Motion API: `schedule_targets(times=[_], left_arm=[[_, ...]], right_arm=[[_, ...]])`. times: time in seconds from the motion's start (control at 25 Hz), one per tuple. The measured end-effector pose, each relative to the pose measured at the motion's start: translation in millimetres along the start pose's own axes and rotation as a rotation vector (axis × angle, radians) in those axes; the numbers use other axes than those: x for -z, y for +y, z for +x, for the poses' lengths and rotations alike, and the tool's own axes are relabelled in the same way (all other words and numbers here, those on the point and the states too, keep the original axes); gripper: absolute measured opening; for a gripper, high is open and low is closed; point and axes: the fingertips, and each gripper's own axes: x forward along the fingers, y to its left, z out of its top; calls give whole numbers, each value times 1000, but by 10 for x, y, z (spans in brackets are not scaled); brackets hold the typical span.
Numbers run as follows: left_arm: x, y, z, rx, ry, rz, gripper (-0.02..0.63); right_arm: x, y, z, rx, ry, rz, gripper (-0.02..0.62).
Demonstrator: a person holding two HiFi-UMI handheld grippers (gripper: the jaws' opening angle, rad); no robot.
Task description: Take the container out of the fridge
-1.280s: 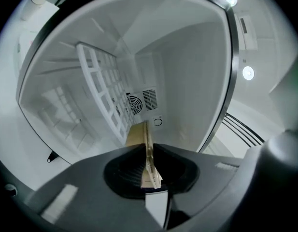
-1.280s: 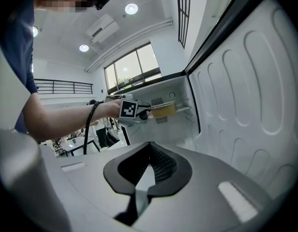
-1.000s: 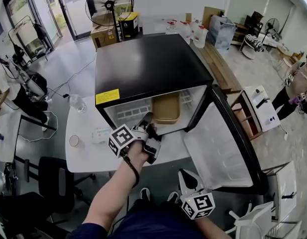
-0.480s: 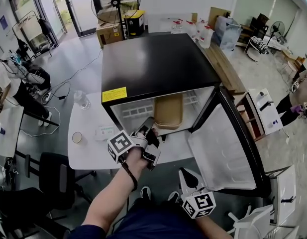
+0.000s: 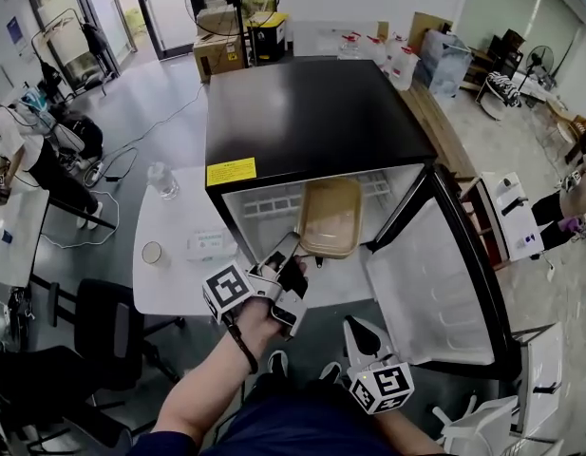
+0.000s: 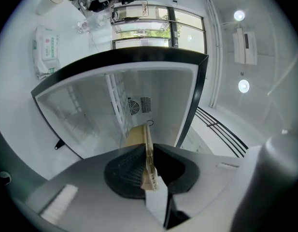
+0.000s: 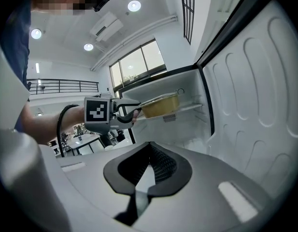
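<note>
A black mini fridge (image 5: 311,112) stands with its door (image 5: 435,274) swung open to the right. A tan, shallow container (image 5: 329,218) sticks out over the front edge of the wire shelf. My left gripper (image 5: 297,255) is shut on the container's near rim. In the left gripper view the container (image 6: 145,149) shows edge-on, pinched between the two black pads of my left gripper (image 6: 149,166). My right gripper (image 5: 357,333) hangs low in front of the open door, shut on nothing. The right gripper view shows its own jaws (image 7: 151,167) pressed together, and the container (image 7: 161,105) farther off.
A white table (image 5: 179,278) left of the fridge carries a water bottle (image 5: 160,179), a paper cup (image 5: 152,252) and a pack of wipes (image 5: 209,245). A black office chair (image 5: 107,335) stands at its near corner. A white cart (image 5: 506,212) is right of the door.
My left gripper has drawn back toward me with the container, which now reaches farther out of the fridge. The right gripper has stayed low and shut.
</note>
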Motion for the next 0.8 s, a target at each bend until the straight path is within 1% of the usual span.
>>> schedule_targets(times=[0.12,0.24,0.48,0.64,0.8], left_arm=[[14,27,-96,-3,2,-6,49],[28,109,-211,-21,11,9,49],[135,111,-385,-1,27,-15,49],[202,174,-483,-11,40,-16,49],[241,234,-592,-6,47,-10,49]], right_arm=[[6,15,19,-8,4,1,6],[11,24,27,-13,7,-1,6],[23,26,28,-17,11,1,6],[25,0,16,-13,11,3,6],[42,-13,-2,-9,13,5,6]])
